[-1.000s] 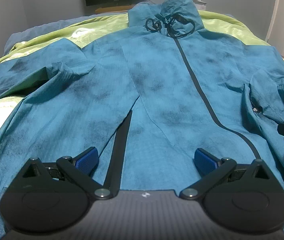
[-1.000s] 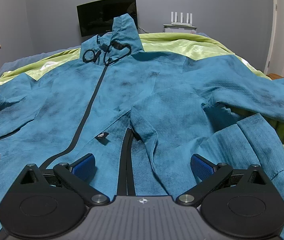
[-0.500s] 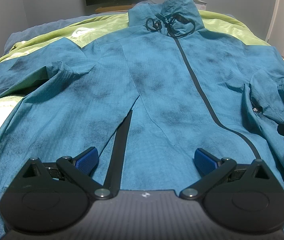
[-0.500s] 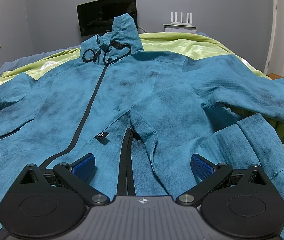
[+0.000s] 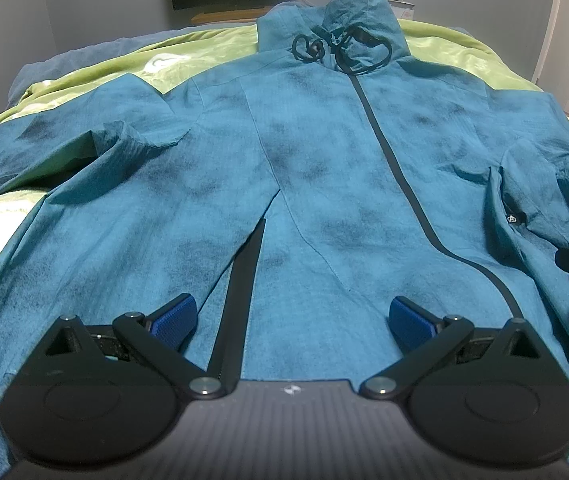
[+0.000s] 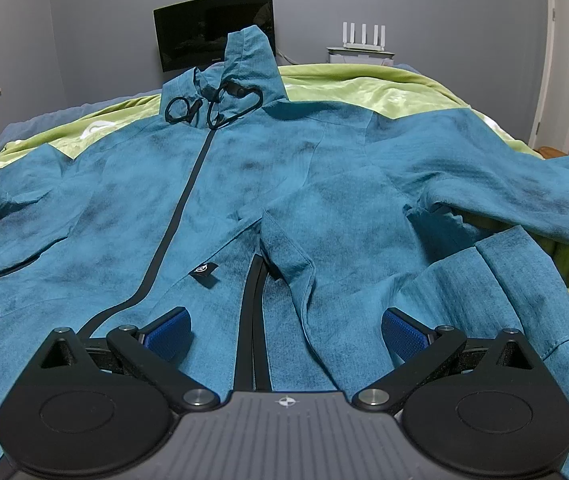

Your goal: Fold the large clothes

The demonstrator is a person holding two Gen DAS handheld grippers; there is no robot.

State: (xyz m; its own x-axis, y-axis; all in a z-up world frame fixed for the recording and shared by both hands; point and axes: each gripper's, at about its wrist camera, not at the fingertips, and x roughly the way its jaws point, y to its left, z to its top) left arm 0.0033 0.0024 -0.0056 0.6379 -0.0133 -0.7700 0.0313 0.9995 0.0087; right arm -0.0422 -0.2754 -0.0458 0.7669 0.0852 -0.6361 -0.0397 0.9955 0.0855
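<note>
While the teal jacket [image 5: 316,184] lies spread on the bed [image 5: 456,52], both grippers [image 5: 292,316] [image 6: 284,324] gape wide, holding nothing.

Dim, even light (fisheye-bent edges), sharp focus

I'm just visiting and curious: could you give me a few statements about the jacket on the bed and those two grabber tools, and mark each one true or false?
1. The teal jacket lies spread out with its front up on a green blanket. True.
2. The left gripper is clamped shut on the jacket's hem. False: its blue pads stand wide apart, holding nothing.
3. The jacket's front zipper is done up. True.
4. The right gripper holds a sleeve. False: it is open and holds nothing.
5. Black drawcords loop at the collar. True.
6. The jacket is already folded in half. False: it still lies spread out, unfolded.
</note>
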